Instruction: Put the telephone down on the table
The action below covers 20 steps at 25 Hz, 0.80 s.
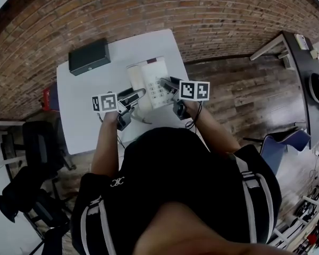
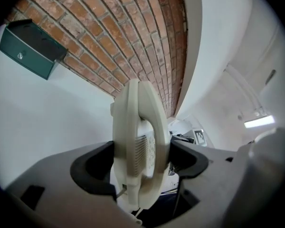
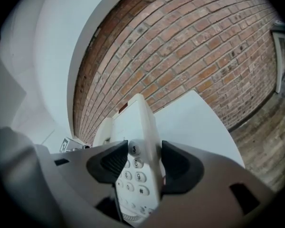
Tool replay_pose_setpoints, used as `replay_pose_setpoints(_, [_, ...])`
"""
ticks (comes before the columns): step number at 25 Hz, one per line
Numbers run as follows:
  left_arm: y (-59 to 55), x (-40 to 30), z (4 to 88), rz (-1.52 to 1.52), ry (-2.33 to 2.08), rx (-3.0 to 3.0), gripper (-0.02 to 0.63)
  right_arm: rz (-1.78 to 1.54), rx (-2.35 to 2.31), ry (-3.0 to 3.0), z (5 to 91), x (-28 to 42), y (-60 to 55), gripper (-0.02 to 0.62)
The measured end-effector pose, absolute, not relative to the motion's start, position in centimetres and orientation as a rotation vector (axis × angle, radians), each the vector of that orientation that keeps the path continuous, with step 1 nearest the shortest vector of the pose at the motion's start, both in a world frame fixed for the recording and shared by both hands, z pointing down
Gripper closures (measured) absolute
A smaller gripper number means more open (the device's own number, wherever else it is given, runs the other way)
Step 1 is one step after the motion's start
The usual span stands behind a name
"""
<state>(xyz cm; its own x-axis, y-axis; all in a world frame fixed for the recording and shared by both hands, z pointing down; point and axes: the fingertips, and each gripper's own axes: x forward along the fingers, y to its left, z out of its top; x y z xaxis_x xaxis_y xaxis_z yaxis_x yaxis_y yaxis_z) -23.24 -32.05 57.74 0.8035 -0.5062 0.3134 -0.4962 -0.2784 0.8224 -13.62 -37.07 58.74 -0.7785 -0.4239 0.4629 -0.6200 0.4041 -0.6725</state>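
Cream plastic sits between both pairs of jaws. The left gripper (image 2: 141, 158) (image 1: 135, 95) is clamped on the handset side of the telephone (image 2: 140, 141) (image 1: 149, 78). The right gripper (image 3: 145, 163) (image 1: 167, 84) pinches its keypad edge, just beside the 3 key. The telephone (image 3: 137, 127) is held between them over the near part of the white table (image 1: 85, 100); whether it touches the top cannot be told. A dark box (image 1: 89, 56) lies at the table's far left corner, near the brick wall (image 1: 149, 9).

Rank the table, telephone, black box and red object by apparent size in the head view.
1. table
2. telephone and black box: too alike to rank, the telephone maybe nearer the camera
3. red object
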Motion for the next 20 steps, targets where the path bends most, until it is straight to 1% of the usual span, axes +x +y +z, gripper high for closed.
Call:
replay_pose_setpoints(12, [-33.0, -21.8, 65.3, 0.033, -0.656, 1.793, 0.238, 1.399, 1.014, -2.269, 66.2, -11.8, -37.5, 0.397])
replay_pose_setpoints(20, [-32.6, -21.1, 68.7, 0.078, -0.615, 1.722, 0.238, 1.475, 1.022, -2.183, 69.8, -11.1, -36.6, 0.399])
